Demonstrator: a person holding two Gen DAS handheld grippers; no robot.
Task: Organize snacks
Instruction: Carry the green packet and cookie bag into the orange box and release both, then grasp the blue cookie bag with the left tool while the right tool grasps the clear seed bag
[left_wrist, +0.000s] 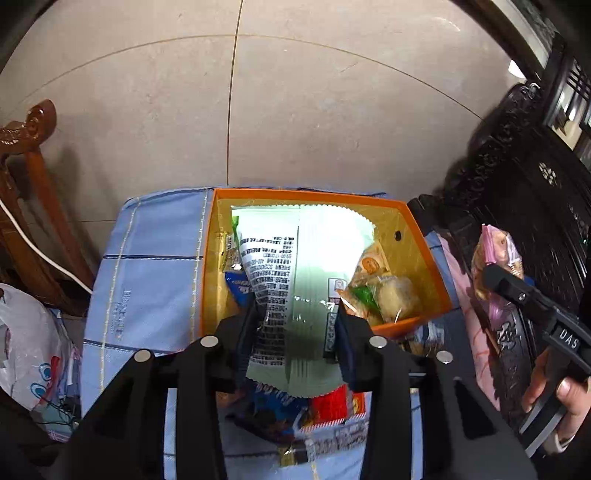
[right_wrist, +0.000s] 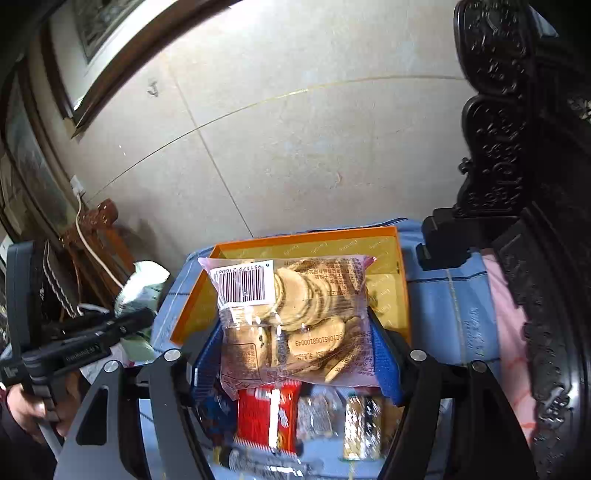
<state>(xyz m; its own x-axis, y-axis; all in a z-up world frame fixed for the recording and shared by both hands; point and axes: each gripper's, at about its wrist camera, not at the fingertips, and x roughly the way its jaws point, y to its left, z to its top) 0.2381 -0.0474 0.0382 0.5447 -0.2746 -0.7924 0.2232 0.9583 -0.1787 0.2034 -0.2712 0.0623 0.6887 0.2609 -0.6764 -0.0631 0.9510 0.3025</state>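
Observation:
My left gripper (left_wrist: 297, 310) is shut on a pale green snack bag (left_wrist: 303, 258) with black print, holding it up over the orange box (left_wrist: 424, 251). Several small wrapped snacks (left_wrist: 388, 291) lie in that box. My right gripper (right_wrist: 295, 332) is shut on a clear pink-edged bag of round cookies (right_wrist: 295, 306), raised in front of the orange box (right_wrist: 306, 238). In the left wrist view the cookie bag (left_wrist: 498, 251) shows at the right edge. The right wrist view has the left gripper (right_wrist: 144, 317) and its green bag (right_wrist: 142, 284) at the left.
The box stands on a blue checked cloth (left_wrist: 147, 277). Loose packs lie near me on it, among them a red one (right_wrist: 267, 417) and a blue one (left_wrist: 273, 406). Dark carved furniture (right_wrist: 517, 184) stands right, a brown wooden chair (left_wrist: 33, 166) and a white plastic bag (left_wrist: 26, 339) left.

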